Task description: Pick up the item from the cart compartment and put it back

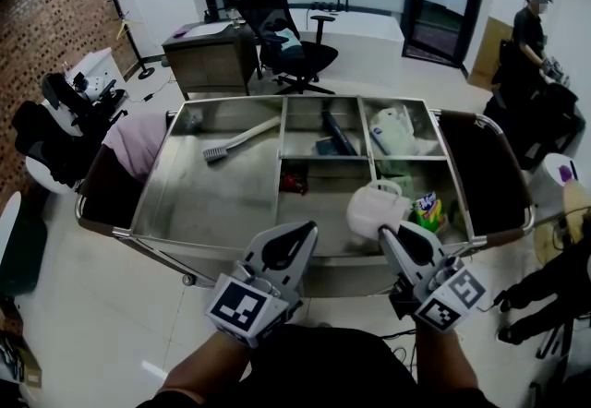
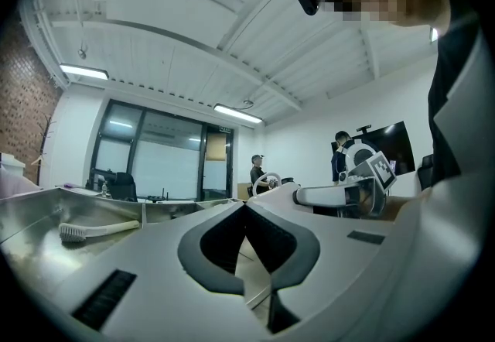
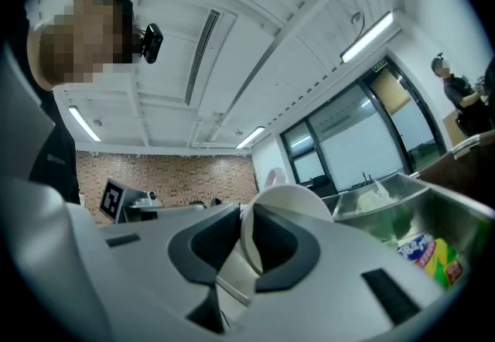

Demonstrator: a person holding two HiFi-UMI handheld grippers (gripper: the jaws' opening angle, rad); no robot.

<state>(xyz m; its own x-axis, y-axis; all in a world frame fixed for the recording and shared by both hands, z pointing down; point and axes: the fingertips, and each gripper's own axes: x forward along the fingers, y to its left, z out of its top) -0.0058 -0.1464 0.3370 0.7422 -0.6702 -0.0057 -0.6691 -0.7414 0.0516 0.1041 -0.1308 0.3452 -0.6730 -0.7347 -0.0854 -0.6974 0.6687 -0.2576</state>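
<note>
A white mug (image 1: 377, 210) with a handle hangs over the near right part of the steel cart (image 1: 231, 100). My right gripper (image 1: 386, 231) is shut on its wall. In the right gripper view the mug's rim (image 3: 290, 201) stands between the dark pads of the right gripper (image 3: 246, 213). My left gripper (image 1: 305, 229) hovers at the cart's near edge, to the left of the mug. It is shut with nothing in it, its tips meeting in the left gripper view (image 2: 246, 205).
The cart's compartments hold a white brush (image 1: 242, 138), a dark item (image 1: 334, 134), a white bag (image 1: 392, 129), a red item (image 1: 294, 181) and a colourful packet (image 1: 427, 210). Pink cloth (image 1: 134, 140) hangs at the cart's left end. An office chair (image 1: 291, 37) and a person (image 1: 531, 28) are beyond.
</note>
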